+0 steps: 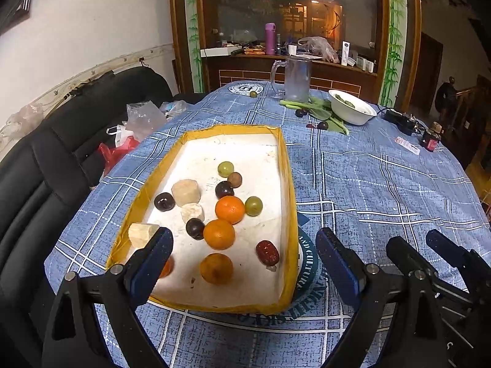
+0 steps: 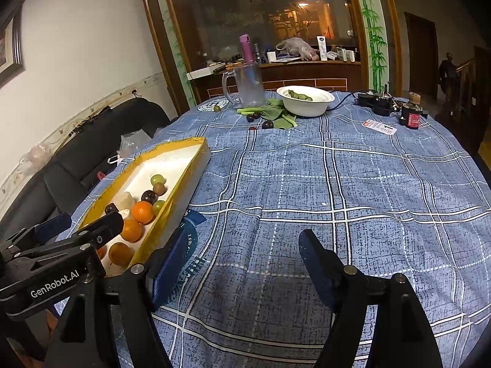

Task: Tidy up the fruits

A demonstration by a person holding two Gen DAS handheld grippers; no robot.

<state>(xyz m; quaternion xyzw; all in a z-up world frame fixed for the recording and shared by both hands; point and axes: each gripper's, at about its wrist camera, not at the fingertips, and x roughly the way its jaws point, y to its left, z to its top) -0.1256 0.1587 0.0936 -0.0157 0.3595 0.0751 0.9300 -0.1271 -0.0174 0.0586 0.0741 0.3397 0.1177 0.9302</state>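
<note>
A yellow-rimmed white tray (image 1: 290, 190) on the blue checked tablecloth holds oranges (image 1: 230, 209), dark plums (image 1: 164, 201), green grapes (image 1: 225, 168), a red date (image 1: 267, 252) and pale chunks (image 1: 185, 192). My left gripper (image 1: 244, 239) hangs open over the tray's near end with nothing between its fingers. My right gripper (image 2: 244, 236) stands open above bare cloth just right of the tray (image 2: 184, 190), holding nothing. Loose dark plums (image 2: 267, 124) and a green grape (image 2: 217, 108) lie at the far side of the table beside leafy greens (image 2: 280, 116).
A white bowl (image 2: 303, 101) and a glass mug (image 2: 250, 86) stand at the table's far edge. A small dark jar (image 2: 410, 116), cables and a card lie at the far right. Black chairs with plastic bags (image 1: 141, 122) stand to the left.
</note>
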